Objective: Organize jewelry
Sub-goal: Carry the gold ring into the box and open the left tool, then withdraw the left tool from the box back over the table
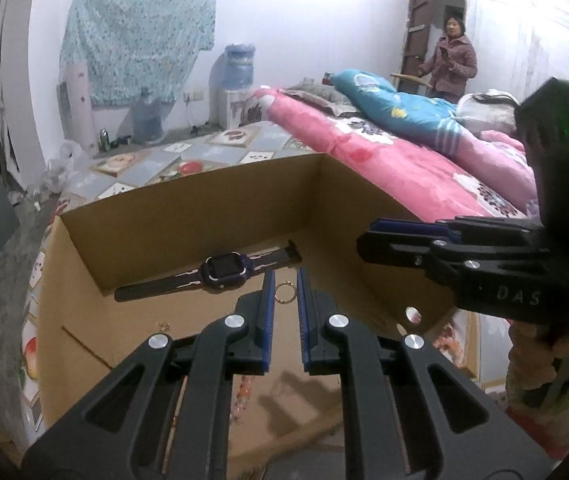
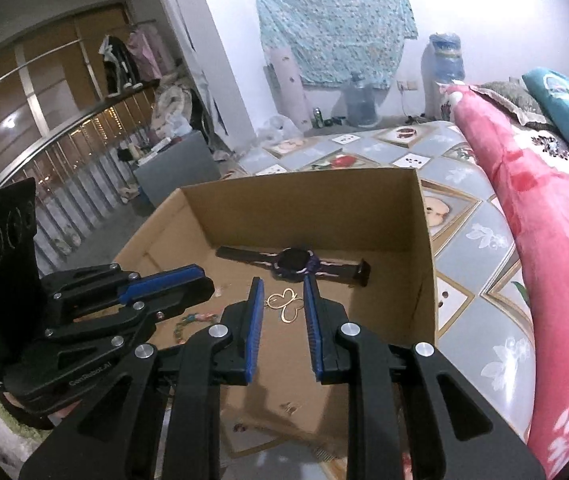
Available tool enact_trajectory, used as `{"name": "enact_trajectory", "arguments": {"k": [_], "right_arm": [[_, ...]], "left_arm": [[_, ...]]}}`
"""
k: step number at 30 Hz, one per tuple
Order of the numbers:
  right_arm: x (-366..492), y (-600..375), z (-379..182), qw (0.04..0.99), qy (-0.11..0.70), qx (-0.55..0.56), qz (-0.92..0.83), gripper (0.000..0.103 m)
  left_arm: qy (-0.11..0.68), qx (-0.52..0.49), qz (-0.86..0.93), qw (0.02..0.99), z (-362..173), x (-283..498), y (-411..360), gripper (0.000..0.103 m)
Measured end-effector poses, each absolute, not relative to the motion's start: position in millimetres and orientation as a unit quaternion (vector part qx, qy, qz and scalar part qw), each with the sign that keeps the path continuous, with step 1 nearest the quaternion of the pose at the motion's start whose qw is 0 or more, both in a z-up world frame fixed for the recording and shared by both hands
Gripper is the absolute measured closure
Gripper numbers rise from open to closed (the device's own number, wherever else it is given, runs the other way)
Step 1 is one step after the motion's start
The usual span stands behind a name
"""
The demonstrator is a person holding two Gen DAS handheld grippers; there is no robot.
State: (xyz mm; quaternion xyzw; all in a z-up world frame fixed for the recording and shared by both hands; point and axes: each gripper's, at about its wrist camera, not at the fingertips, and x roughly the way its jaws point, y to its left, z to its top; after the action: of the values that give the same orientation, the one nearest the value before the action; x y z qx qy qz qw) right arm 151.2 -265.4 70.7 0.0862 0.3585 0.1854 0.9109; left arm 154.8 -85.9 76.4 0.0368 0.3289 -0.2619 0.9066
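Both handheld units are showing matte black linkage arms with triangular cut-outs, joined by round silver pivot screws. The left gripper (image 1: 284, 280) is carrying two narrow fingers faced with ribbed blue pads (image 1: 269, 300). The right gripper (image 2: 283, 288) is wearing the same blue ribbed pads (image 2: 254, 312). The right unit's housing is displaying pale lettering "DAS" and a glowing green indicator light. The left unit's body is bearing "GenRobot.AI" lettering and an upright black block with ringed circles.
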Motion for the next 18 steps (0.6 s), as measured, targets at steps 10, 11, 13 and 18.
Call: {"name": "enact_trajectory", "arguments": {"k": [10,11,13,18], "right_arm": [[153,-289,72,0.913,0.344,0.126,0.179,0.078],[150,-292,73,0.914,0.341,0.129,0.179,0.078],[143,-298,76,0.916,0.335,0.135,0.178,0.078],[117,-314,83,0.92,0.313,0.151,0.178,0.076]], "left_arm": [[0.328,-0.011,-0.243,0.913,78,168,-66,0.059],[0.325,-0.016,-0.241,0.914,79,166,-63,0.057],[0.317,-0.025,-0.238,0.918,84,161,-55,0.051],[0.291,-0.032,-0.239,0.926,96,137,-39,0.042]]}}
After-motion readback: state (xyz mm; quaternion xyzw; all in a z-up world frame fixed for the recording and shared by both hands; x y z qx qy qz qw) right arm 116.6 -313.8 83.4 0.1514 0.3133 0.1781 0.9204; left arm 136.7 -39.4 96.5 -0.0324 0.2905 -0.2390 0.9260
